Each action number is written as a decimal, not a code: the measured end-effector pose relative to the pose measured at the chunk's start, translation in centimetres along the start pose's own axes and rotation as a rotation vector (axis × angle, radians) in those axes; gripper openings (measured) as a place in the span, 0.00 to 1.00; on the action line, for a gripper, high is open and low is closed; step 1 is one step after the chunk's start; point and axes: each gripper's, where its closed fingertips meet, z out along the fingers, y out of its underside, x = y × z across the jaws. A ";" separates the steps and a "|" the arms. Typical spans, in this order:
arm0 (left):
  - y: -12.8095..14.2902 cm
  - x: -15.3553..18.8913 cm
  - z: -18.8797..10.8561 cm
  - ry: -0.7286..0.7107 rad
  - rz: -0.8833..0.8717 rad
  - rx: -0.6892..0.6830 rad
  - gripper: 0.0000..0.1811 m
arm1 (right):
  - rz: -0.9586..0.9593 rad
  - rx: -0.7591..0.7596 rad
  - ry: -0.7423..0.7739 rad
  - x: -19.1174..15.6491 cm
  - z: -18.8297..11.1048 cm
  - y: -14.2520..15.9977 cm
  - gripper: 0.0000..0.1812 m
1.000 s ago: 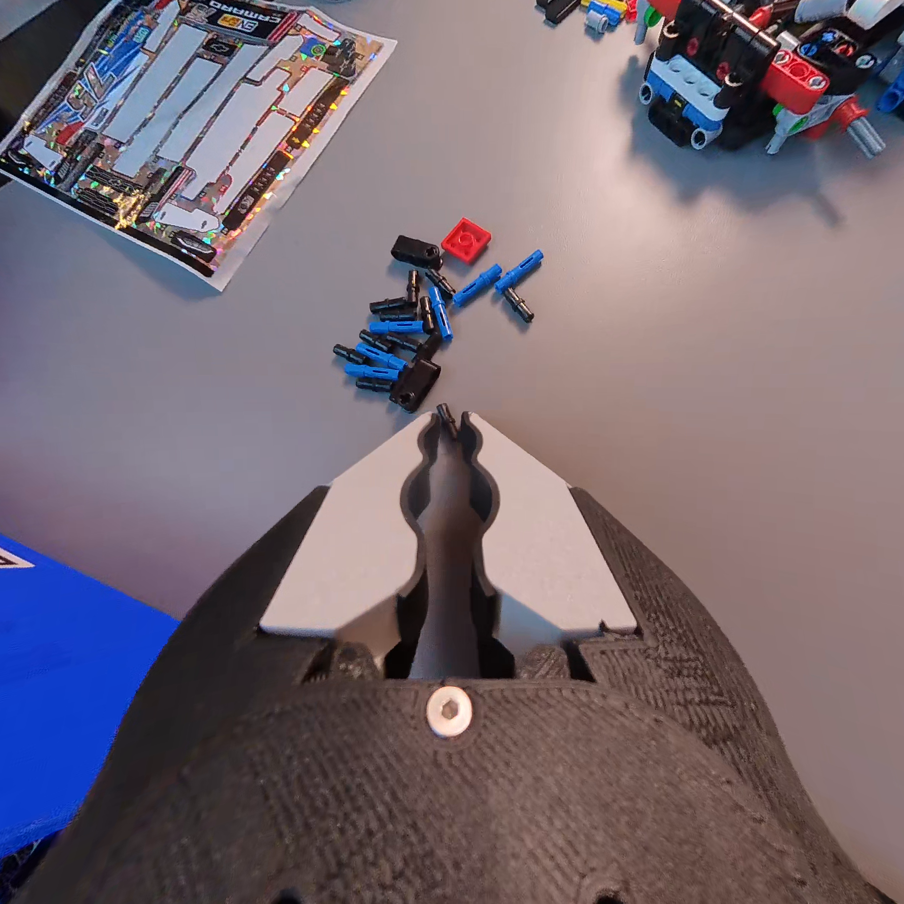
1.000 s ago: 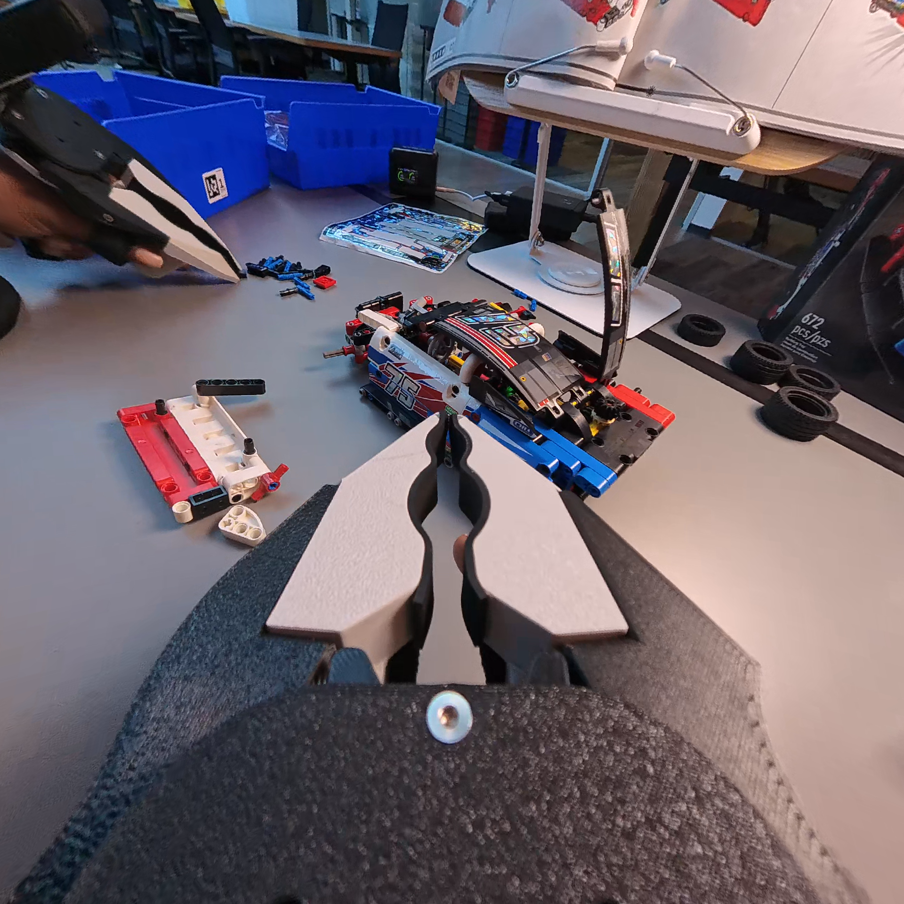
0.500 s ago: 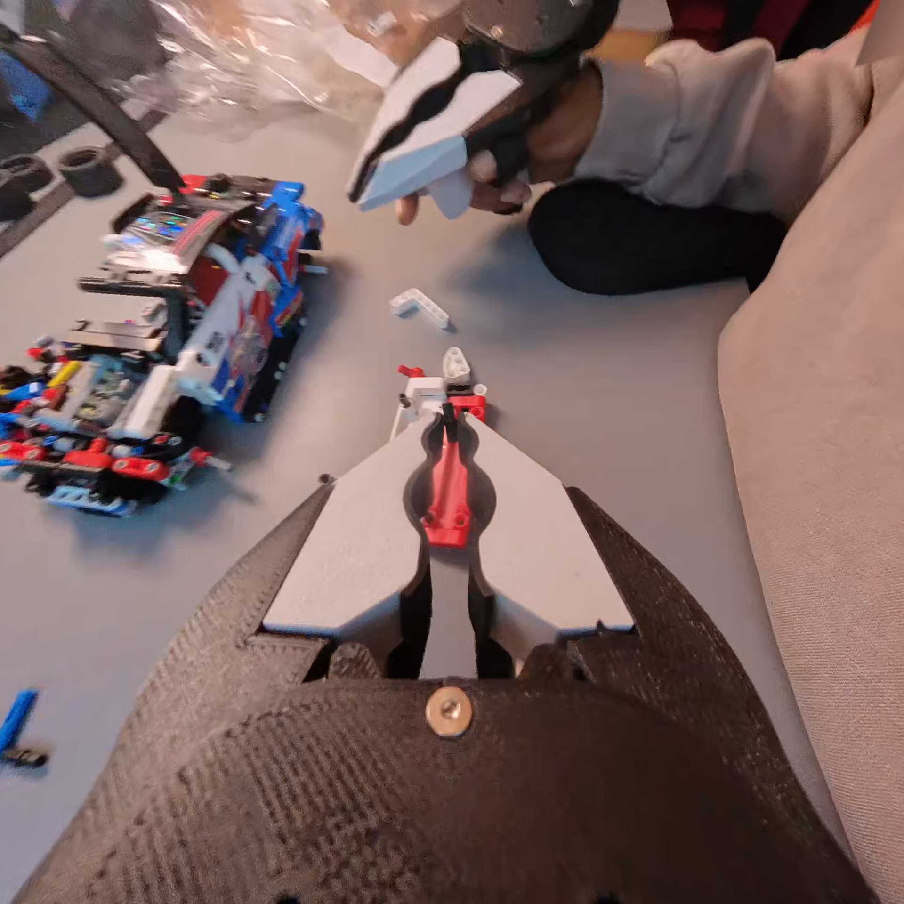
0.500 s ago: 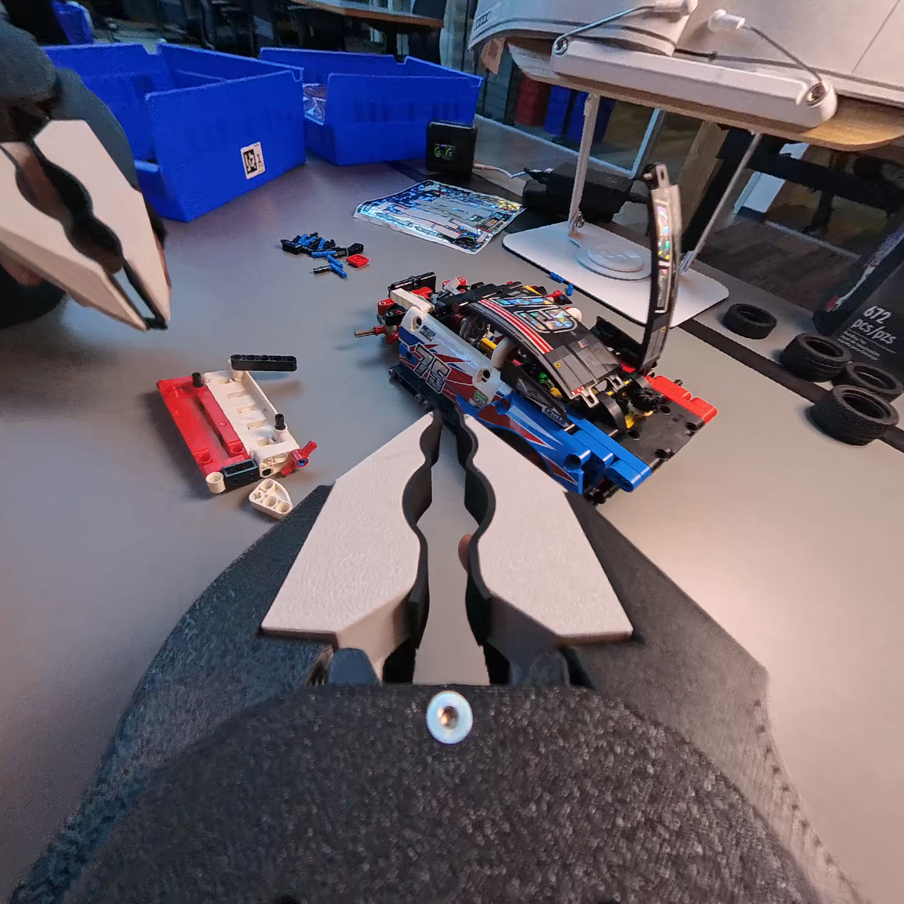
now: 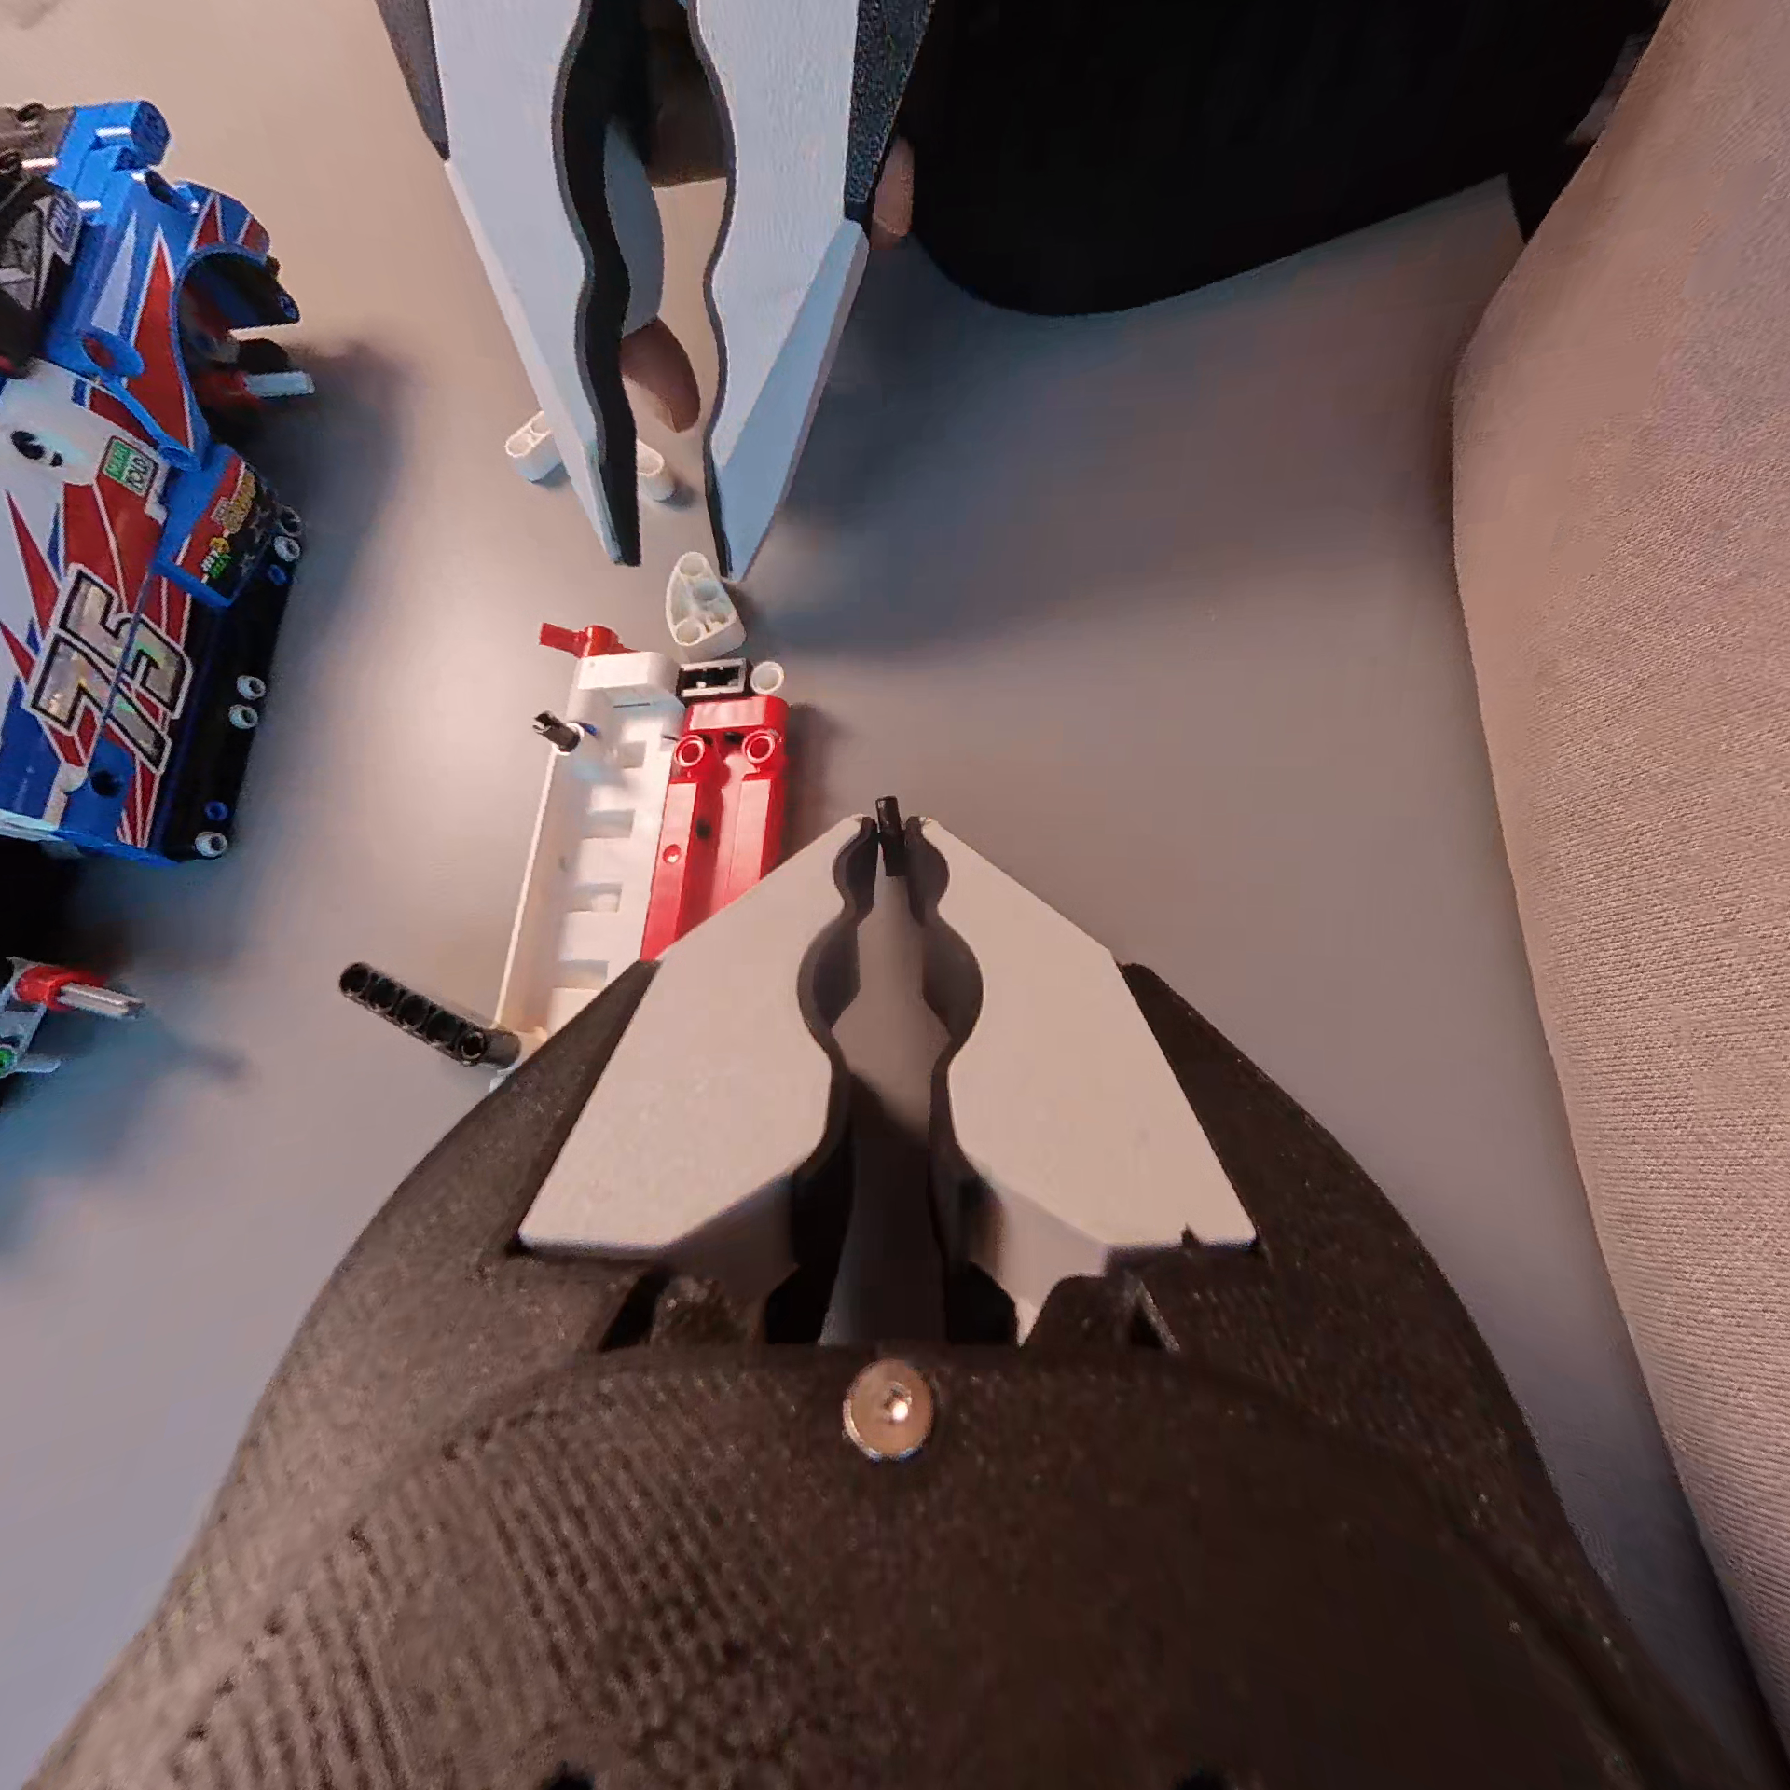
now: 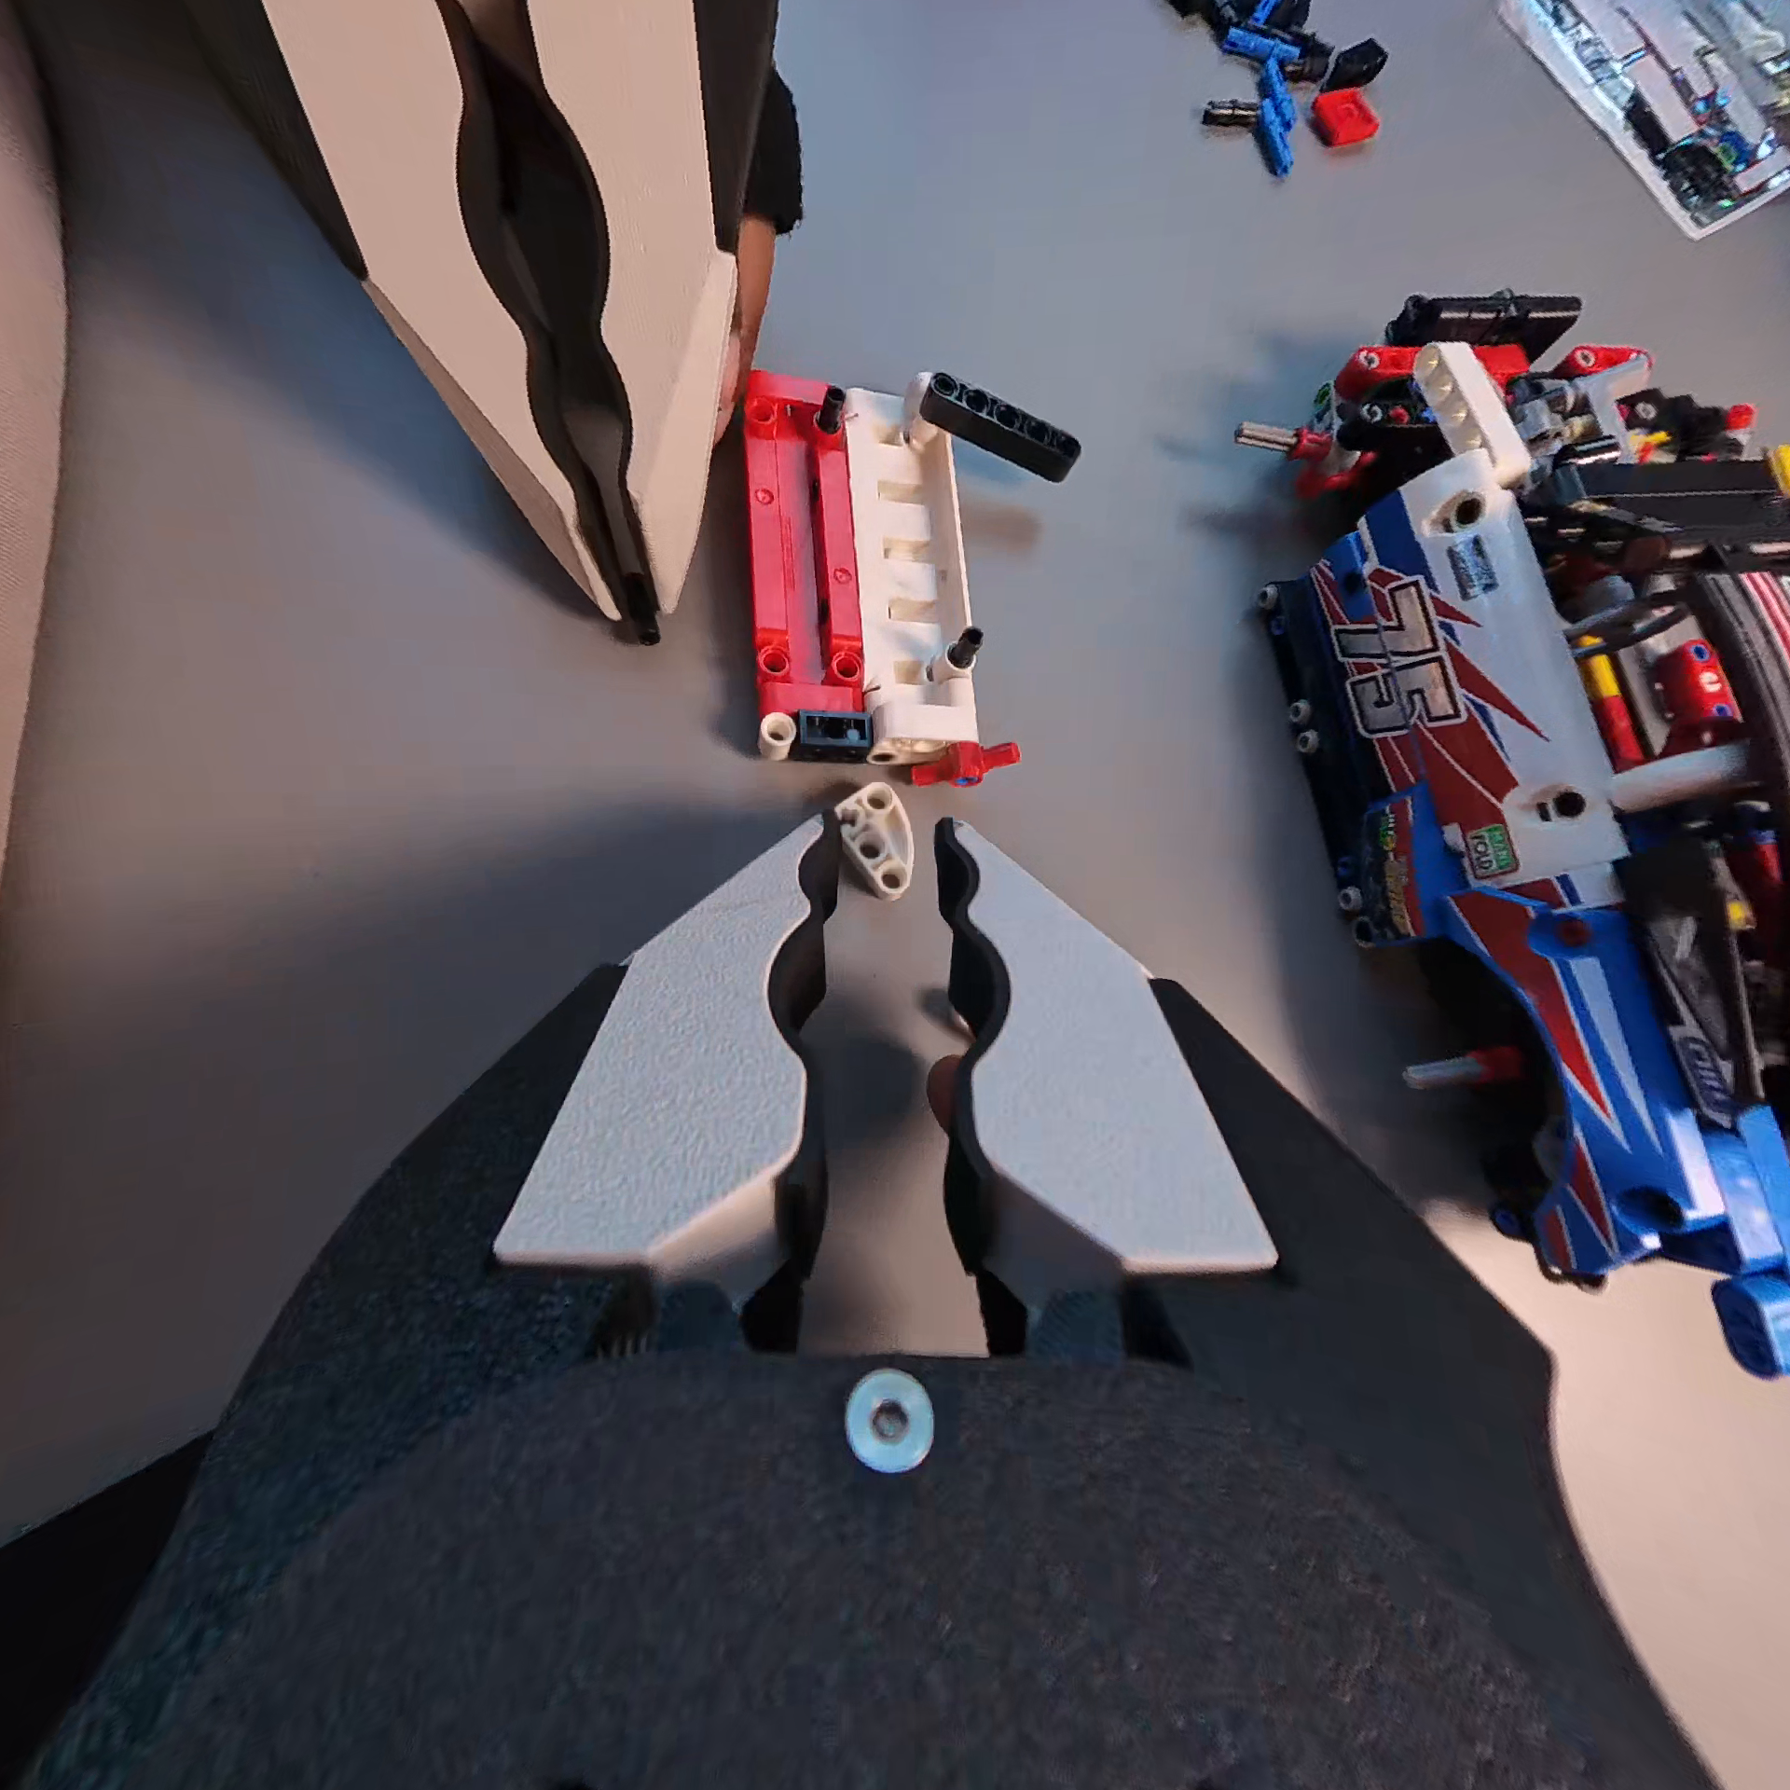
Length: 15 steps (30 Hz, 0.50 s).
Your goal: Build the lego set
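Lego panel [image 6: 857, 571], the red-and-white sub-assembly, lies flat on the grey bench [image 6: 387, 872], left of the blue race car build [image 6: 1511, 775] and apart from it. A black beam [image 6: 998, 426] hangs off its far white corner; two black pins stand up from its face.

Left gripper [image 5: 889, 823]: fingers closed on a small black pin [image 5: 887, 835], tip poking out just past them. It hovers just right of the panel's red strip (in the right wrist view it sits at the red edge's far end [image 6: 639, 620]).

Right gripper [image 6: 881, 828]: fingers parted a modest gap, holding nothing, straddling a loose white curved piece [image 6: 875, 841] that lies just near of the panel's end. Whether the fingers touch it, cannot tell.

Handling, as judged:
- pin is tiny, light, hard plastic, slick; pinched at mid-length, likely to twist if pushed off-axis
- panel is light, rigid, will skate on the bench under a push, so it wants bracing at the long edges
- white piece is small; best taken across its flat sides

Spare blue and black pins [image 6: 1269, 87] lie far right
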 end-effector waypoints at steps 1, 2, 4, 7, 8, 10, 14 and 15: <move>0.1 -0.3 0.0 -0.018 0.007 -0.003 0.02 | 0.000 -0.018 -0.001 0.1 0.2 -0.1 0.09; 0.2 -0.5 0.0 -0.035 0.014 -0.007 0.02 | -0.007 -0.051 -0.007 0.0 0.4 0.1 0.09; 0.1 -0.8 0.1 -0.053 0.020 -0.007 0.02 | -0.027 -0.105 -0.023 -0.2 0.8 0.6 0.09; 0.2 -1.2 0.3 -0.091 0.038 -0.018 0.02 | -0.006 -0.125 -0.021 -0.4 0.9 0.8 0.08; 0.2 -1.4 0.4 -0.104 0.046 -0.023 0.02 | 0.000 -0.129 -0.032 -0.8 0.8 0.9 0.08; 0.1 -1.8 0.5 -0.132 0.049 -0.030 0.02 | 0.001 -0.143 -0.065 -1.8 0.4 1.0 0.07; 0.0 -3.2 0.9 -0.175 0.009 -0.051 0.02 | -0.038 -0.135 -0.157 -4.8 0.6 0.3 0.07; 0.0 -3.8 0.9 -0.195 0.001 -0.056 0.02 | -0.052 -0.131 -0.155 -5.0 0.9 0.0 0.07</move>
